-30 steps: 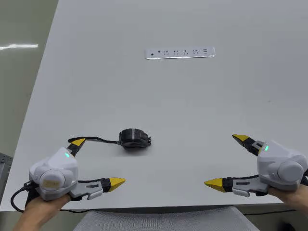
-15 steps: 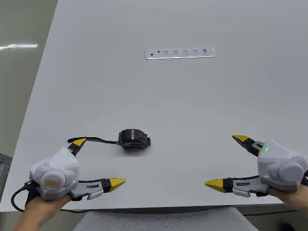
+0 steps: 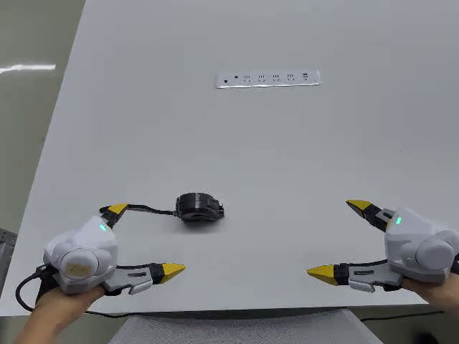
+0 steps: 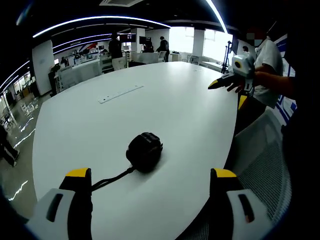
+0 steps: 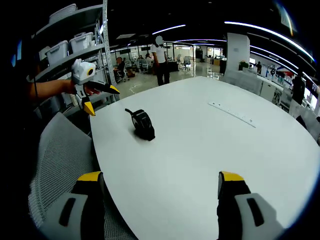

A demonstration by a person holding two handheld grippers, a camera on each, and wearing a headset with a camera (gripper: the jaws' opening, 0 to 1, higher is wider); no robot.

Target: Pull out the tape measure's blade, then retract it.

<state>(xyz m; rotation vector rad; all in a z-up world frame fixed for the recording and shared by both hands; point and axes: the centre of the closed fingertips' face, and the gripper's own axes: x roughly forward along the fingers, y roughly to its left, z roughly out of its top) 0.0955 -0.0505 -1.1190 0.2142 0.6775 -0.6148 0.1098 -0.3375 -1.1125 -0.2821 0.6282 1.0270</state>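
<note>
Near the front edge of the white bench (image 3: 251, 143), left of its middle, lies the black tape measure (image 3: 199, 207). Its case rests on the bare surface with nothing gripping it. A black wrist strap (image 3: 147, 208) runs from the case toward the left edge of the bench. The strap end lies just beside the far jaw tip of the left hand-held gripper (image 3: 145, 239); contact cannot be judged.

Left hand-held gripper: held in a hand over the front edge, toward the front-left corner. Jaws are spread wide, yellow tips well apart, nothing between the pads. Its own gripper view places the tape measure ahead of the jaws, roughly centred in the gap but beyond the tips. A green light shows on the body, and a black cable (image 3: 25, 290) loops out behind it.

Right hand-held gripper (image 3: 336, 239): held in a hand over the front edge, toward the front-right corner. Jaws are likewise spread wide and hold nothing. It is well apart from the tape measure, and its own view has the case off toward the left gripper. A green light shows on the body.

A white power strip (image 3: 267, 79) lies flat well toward the far edge, about mid-width, parallel to the front edge. A grey mesh chair seat (image 3: 237, 328) sits against the front edge between the two grippers.
</note>
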